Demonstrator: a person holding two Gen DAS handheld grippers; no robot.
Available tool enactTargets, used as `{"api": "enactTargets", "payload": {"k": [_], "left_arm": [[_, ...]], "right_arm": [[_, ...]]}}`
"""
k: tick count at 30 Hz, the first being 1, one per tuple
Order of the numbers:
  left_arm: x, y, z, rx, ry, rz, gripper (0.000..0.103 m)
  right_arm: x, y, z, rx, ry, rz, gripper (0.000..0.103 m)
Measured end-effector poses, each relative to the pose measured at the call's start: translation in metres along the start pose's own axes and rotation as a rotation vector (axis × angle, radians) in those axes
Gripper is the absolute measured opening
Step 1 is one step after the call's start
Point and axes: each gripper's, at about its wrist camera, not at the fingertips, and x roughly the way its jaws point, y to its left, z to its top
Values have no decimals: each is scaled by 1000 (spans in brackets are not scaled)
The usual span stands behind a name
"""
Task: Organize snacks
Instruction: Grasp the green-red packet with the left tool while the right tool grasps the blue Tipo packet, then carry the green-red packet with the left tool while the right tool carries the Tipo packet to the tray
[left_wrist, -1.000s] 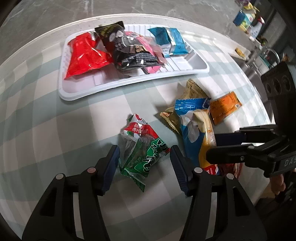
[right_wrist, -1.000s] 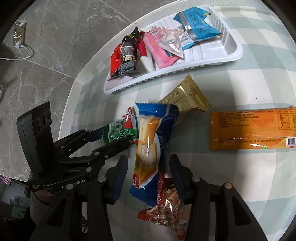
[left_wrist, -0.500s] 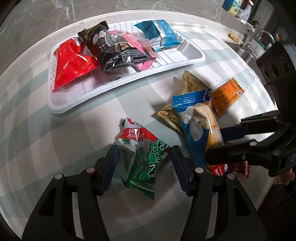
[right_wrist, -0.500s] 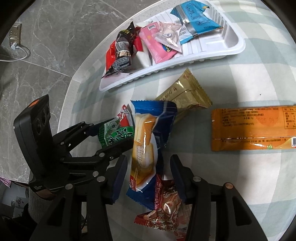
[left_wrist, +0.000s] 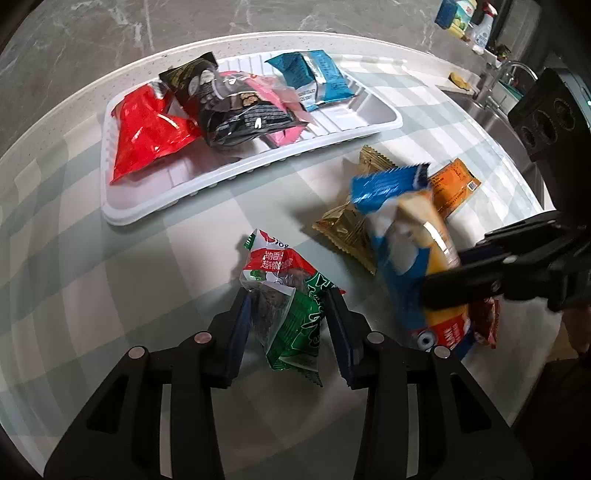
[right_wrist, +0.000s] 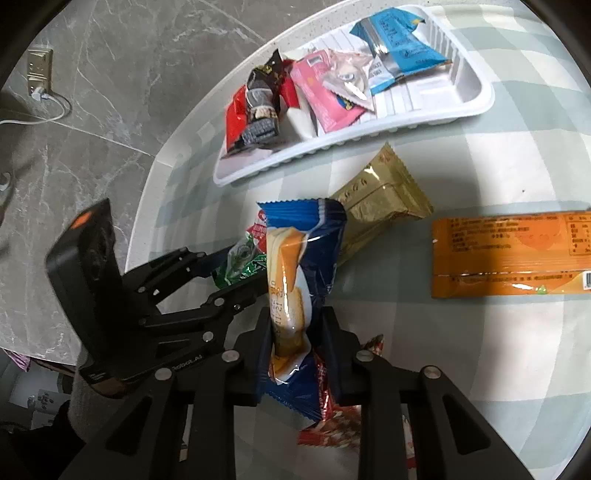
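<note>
1. We judge the sorting about half done: the white tray (left_wrist: 369, 122) near the far edge of the round table (left_wrist: 74, 258) already holds a red pouch (left_wrist: 147, 136), a black pouch (left_wrist: 236, 114), a pink packet (right_wrist: 325, 99) and a blue packet (left_wrist: 317, 79), lying loosely and partly overlapped.
2. Left on the table are five snacks: the two we are gripping, a gold packet (right_wrist: 380, 195), an orange bar (right_wrist: 509, 254) and a red foil packet (right_wrist: 332, 424) under our right tool.
3. Our left gripper (left_wrist: 288, 328) is closing on the green-and-red packet (left_wrist: 291, 295), which sits near the table's middle; the pads press its crinkled sides.
4. Our right gripper (right_wrist: 295, 350) is closing too, its pads pinching the blue-and-yellow packet (right_wrist: 299, 269) close to its lower end, near the table's near edge.
5. All wrappers are thin glossy film with crimped, saw-toothed end seals; they catch glare and dent easily.
6. The orange bar is flat and rectangular, the gold one pillow-shaped, and the tray is ribbed moulded plastic with a raised rim.
7. The tablecloth is a smooth pale green check.
</note>
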Motion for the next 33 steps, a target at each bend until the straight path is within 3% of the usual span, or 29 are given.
{"api": "enactTargets", "payload": {"k": [18,33], "left_arm": [[-47,23,-8,-123,-87,-65,38],[-77,55,22,-199,-161,-62,38]], "right_arm": [[-36,-6,6,80,-81,103,27],[-59,-23,40,100,-157,80,27]]}}
